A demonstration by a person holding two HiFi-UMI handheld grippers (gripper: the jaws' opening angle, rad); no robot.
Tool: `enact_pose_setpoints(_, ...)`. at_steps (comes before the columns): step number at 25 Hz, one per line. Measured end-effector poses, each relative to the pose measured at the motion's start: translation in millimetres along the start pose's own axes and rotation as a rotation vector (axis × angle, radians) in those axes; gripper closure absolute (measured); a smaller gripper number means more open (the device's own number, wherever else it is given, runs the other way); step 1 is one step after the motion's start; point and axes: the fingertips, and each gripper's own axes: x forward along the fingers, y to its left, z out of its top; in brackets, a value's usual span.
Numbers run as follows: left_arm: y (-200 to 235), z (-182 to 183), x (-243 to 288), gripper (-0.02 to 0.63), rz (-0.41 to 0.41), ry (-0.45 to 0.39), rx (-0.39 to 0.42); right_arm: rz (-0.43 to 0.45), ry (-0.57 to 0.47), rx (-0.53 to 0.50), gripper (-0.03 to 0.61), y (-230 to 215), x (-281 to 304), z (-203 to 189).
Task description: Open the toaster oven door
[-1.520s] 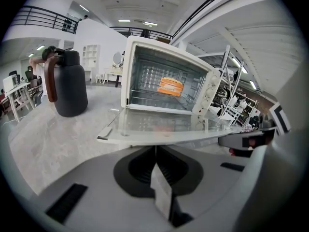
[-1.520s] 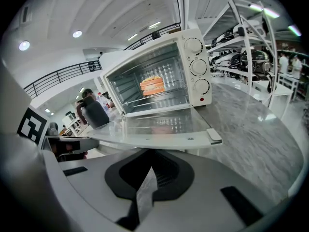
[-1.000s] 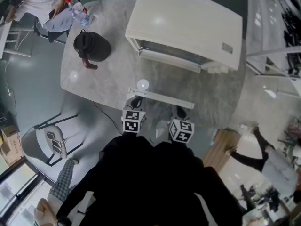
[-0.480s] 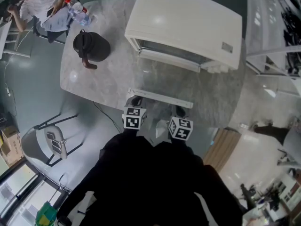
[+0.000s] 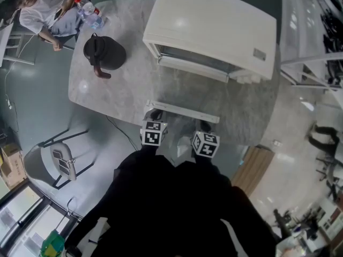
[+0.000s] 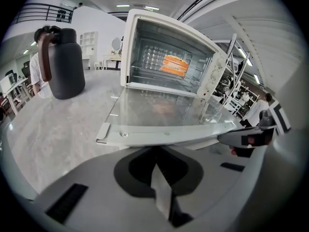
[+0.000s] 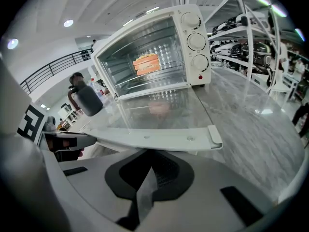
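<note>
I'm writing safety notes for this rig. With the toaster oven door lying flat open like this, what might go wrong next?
1. The open door reaches nearly to the edge of the table, with the left gripper and right gripper at its handle. Downward pressure there could tip the toaster oven forward.
2. A sideways swing of the left gripper might knock the black jug.
</note>
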Motion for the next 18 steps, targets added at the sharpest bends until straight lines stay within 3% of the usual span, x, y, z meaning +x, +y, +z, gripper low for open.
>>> enact_pose_setpoints(18,-1.8,-10.1,-11.5,0.611,0.009,0.006,-0.032,0.030,0.006,-0.008,0.575,7.1,-9.3,-2.5)
